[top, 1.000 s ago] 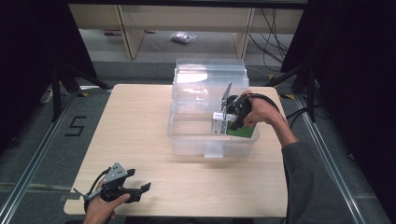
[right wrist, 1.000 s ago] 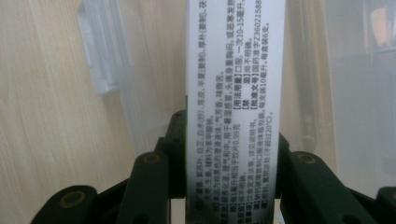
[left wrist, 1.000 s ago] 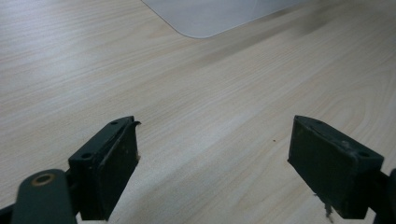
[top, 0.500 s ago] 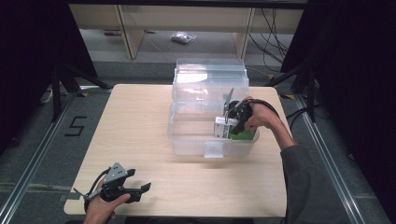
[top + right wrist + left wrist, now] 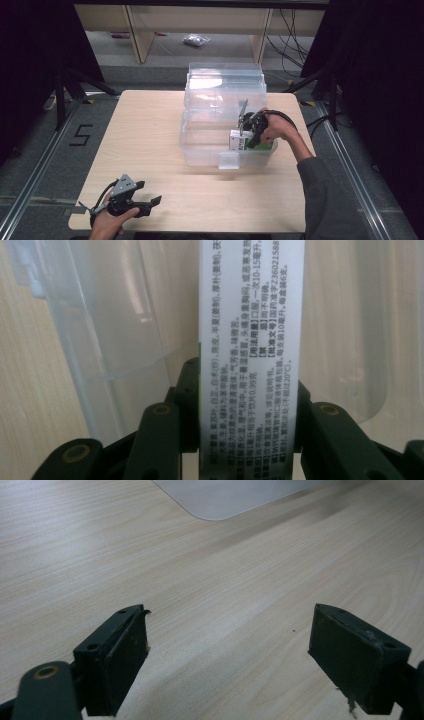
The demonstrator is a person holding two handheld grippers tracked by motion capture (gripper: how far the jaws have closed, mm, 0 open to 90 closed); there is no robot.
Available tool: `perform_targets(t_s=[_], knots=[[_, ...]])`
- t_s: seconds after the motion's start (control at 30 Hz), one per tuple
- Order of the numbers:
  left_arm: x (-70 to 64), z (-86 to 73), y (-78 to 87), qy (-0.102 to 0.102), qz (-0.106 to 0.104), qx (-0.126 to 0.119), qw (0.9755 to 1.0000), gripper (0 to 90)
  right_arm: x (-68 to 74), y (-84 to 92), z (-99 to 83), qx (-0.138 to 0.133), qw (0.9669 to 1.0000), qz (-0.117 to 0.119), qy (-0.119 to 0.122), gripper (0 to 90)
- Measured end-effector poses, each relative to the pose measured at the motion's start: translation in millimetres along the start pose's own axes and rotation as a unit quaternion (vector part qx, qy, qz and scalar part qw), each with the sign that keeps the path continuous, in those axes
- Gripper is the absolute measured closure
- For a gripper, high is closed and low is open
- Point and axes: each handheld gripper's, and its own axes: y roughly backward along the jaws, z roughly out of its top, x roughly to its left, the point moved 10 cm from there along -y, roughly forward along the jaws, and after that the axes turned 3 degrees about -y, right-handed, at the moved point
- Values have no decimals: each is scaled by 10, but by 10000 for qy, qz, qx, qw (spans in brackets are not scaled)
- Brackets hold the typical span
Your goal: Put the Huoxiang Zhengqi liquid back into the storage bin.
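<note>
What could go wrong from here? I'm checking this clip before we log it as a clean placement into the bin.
1. The right tongs pinch the white and green box across its narrow printed side; it could twist or slip before it settles.
2. The box sits low inside the clear bin, close to the front wall, so it might catch there.
3. The left tongs rest open at the table's near edge, too far off to steady the bin if it slides.
</note>
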Motion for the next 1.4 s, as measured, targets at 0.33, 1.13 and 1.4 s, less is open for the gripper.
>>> perform_targets(t_s=[0.33, 1.13, 1.4], knots=[[3, -7, 2, -40, -3, 33, 10000, 152, -3, -62, -12, 64, 10000, 14, -25, 634], [0, -2, -7, 3, 13, -4, 10000, 152, 58, 568, 15, -992, 9864, -300, -1276, 350], [1, 0, -9, 26, 18, -13, 10000, 152, 111, 650, 22, -1339, 9748, -535, -1704, 304]])
